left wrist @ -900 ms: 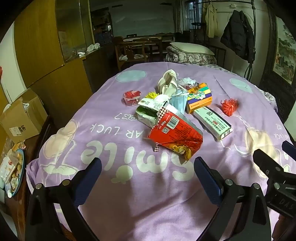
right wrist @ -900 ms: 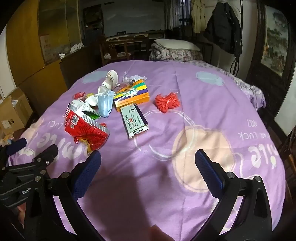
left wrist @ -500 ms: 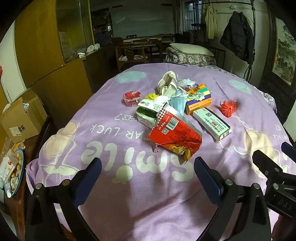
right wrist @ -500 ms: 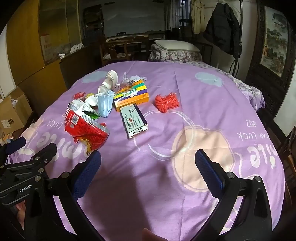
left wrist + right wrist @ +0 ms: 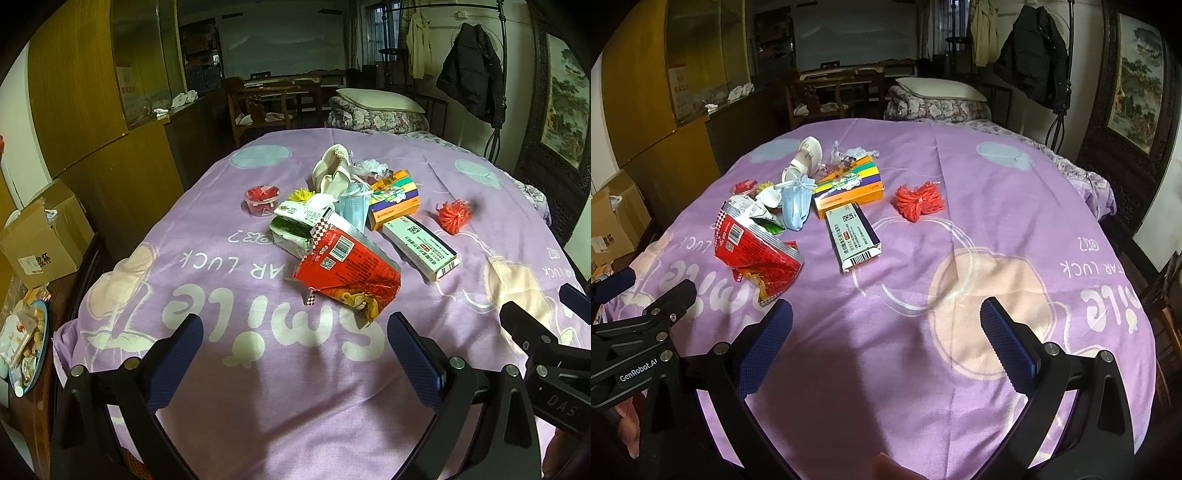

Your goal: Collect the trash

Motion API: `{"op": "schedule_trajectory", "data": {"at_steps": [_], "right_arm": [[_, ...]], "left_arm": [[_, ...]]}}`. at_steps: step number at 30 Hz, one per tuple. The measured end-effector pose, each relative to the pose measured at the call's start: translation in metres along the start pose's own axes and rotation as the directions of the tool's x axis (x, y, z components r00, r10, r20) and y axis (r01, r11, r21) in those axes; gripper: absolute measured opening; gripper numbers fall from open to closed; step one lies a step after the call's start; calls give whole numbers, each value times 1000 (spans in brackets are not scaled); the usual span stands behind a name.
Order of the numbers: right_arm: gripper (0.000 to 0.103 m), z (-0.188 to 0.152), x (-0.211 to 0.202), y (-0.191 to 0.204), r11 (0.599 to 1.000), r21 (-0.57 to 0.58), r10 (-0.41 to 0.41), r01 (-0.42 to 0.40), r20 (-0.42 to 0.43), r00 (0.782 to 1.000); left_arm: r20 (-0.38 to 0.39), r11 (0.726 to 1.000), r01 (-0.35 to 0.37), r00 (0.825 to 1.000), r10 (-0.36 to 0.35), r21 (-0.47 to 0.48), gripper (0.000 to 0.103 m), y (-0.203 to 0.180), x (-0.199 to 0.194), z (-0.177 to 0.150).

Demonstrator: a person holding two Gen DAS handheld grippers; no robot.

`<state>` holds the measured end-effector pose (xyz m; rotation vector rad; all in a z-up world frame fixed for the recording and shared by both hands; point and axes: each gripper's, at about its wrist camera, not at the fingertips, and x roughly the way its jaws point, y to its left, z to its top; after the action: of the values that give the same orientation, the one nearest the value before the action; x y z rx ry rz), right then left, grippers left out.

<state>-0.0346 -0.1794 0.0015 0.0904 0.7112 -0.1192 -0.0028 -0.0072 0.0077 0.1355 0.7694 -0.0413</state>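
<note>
Several trash items lie clustered on a purple cloth (image 5: 229, 369) w/ white "Smile" lettering, covering a round table. Nearest item: red snack bag (image 5: 347, 269), crumpled, torn end toward the grippers. Touching it behind: green-and-white wrapper (image 5: 291, 229). Beside that, light blue face mask (image 5: 352, 208), leaning on an orange box w/ striped top (image 5: 393, 201). In front of the box: long white carton w/ barcode end (image 5: 419, 245), lying flat, just beside the red bag. Behind the mask: white shoe (image 5: 332, 170), sole up, and crumpled clear plastic (image 5: 369, 168). Left of pile: small clear cup w/ red contents (image 5: 261, 199); yellow flower-like piece (image 5: 301, 194) next to it. Right of pile, apart: red yarn bundle (image 5: 454, 216).

Left gripper (image 5: 293, 356): jaws wide apart, nothing between, over cloth short of the red bag. Right gripper (image 5: 886, 339): jaws likewise wide, empty, over bare cloth to the right of the pile.

Surroundings: cardboard box (image 5: 40, 236) at left; dark coat (image 5: 471, 74) on a rack; pillow (image 5: 380, 101) on folded bedding behind the table.
</note>
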Motion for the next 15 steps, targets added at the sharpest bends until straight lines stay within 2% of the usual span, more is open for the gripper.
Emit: {"op": "schedule_trajectory", "data": {"at_steps": [15], "right_arm": [[97, 1, -2, 1, 1000, -3, 6, -6, 11, 1000]], "left_arm": [[3, 1000, 4, 1000, -4, -4, 97, 0, -1, 0]]}}
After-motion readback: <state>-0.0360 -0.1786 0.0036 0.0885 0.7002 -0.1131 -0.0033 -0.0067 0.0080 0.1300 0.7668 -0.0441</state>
